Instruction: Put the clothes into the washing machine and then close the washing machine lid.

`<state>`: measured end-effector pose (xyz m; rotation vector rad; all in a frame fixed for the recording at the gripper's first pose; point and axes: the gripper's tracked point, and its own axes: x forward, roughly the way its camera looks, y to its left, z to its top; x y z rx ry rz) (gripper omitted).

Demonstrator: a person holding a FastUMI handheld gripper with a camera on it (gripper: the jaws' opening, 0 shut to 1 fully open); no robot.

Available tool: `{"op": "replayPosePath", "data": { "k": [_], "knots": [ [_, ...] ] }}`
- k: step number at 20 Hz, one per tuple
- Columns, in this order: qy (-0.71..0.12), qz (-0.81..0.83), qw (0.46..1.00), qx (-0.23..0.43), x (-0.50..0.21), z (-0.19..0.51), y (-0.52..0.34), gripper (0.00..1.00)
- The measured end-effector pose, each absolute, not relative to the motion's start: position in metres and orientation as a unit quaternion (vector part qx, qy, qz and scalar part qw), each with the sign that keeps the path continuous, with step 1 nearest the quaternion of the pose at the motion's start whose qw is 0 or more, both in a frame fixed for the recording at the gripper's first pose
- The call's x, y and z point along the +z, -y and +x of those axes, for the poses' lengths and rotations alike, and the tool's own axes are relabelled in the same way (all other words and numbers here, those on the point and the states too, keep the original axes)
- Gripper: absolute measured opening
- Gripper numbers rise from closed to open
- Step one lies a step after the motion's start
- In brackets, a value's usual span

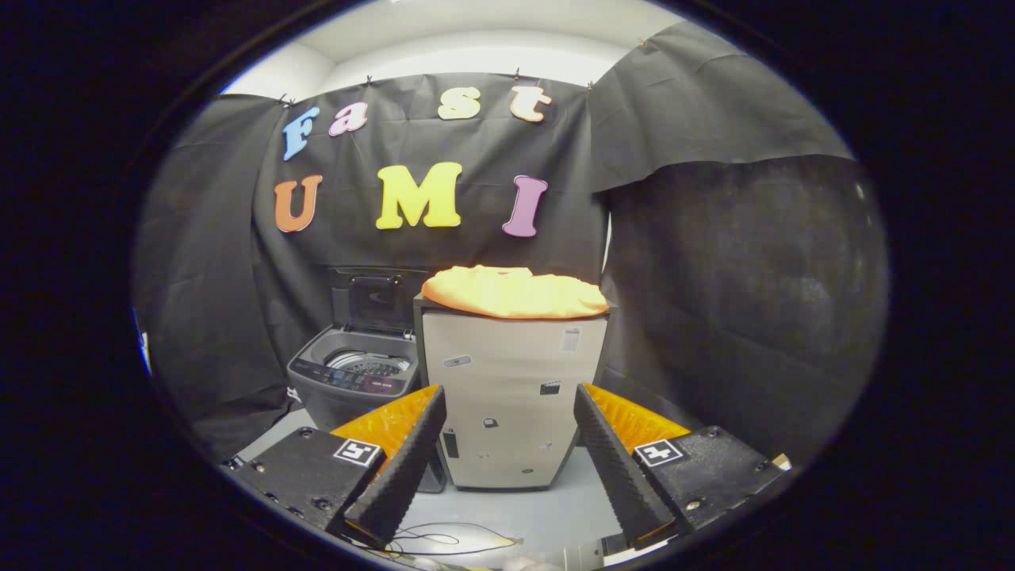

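My gripper (pixel 507 464) is spread wide, holding nothing. The folded orange-yellow cloth garment (pixel 515 292) lies crosswise atop the pale boxy cabinet (pixel 507 396), straight ahead and above my fingers; the grey open-lidded washing machine (pixel 357 381) stands just left of it.
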<state>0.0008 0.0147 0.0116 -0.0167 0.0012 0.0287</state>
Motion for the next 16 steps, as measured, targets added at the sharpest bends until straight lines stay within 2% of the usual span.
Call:
{"op": "replayPosePath", "data": {
  "k": [16],
  "knots": [
    [0.008,-0.004,1.000,-0.014,0.032,0.019,-0.014,1.00]
  ]
}}
